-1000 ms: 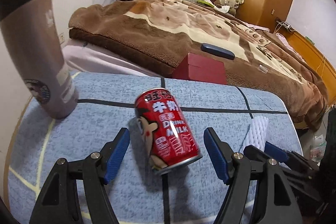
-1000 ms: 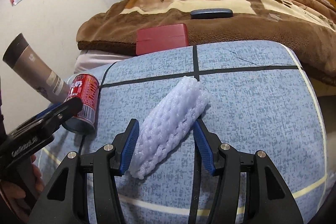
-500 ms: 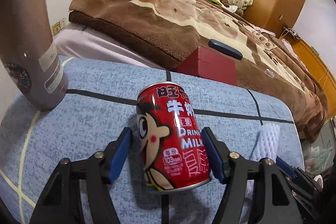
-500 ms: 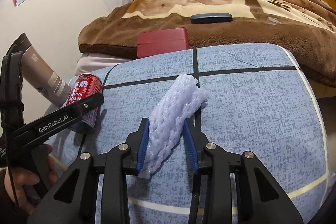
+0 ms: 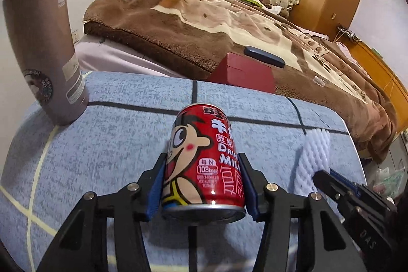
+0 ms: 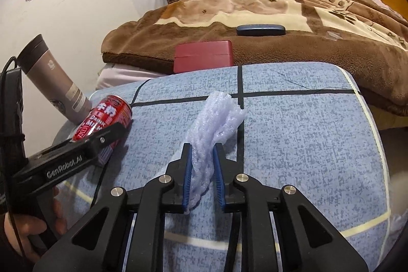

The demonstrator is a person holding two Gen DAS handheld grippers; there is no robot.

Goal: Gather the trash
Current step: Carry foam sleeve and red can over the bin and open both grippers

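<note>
A red milk drink can [image 5: 204,159] stands on the blue patterned table [image 5: 107,144]. My left gripper [image 5: 202,182] is shut on the can, its blue pads pressed on both sides. The can also shows in the right wrist view [image 6: 102,121], with the left gripper [image 6: 112,131] around it. A white foam fruit net [image 6: 211,129] lies on the table. My right gripper [image 6: 201,170] is shut on the net's near end and squeezes it thin. The net shows at the right of the left wrist view [image 5: 313,154].
A tall brown tumbler [image 5: 43,42] stands at the table's far left. A red box [image 5: 244,73] lies at the table's far edge against a bed with a brown blanket [image 5: 204,24]. A dark case [image 5: 264,56] lies on the blanket.
Both grippers moved forward and closed: the left one onto the can, the right one onto the foam net, which is now pinched narrow.
</note>
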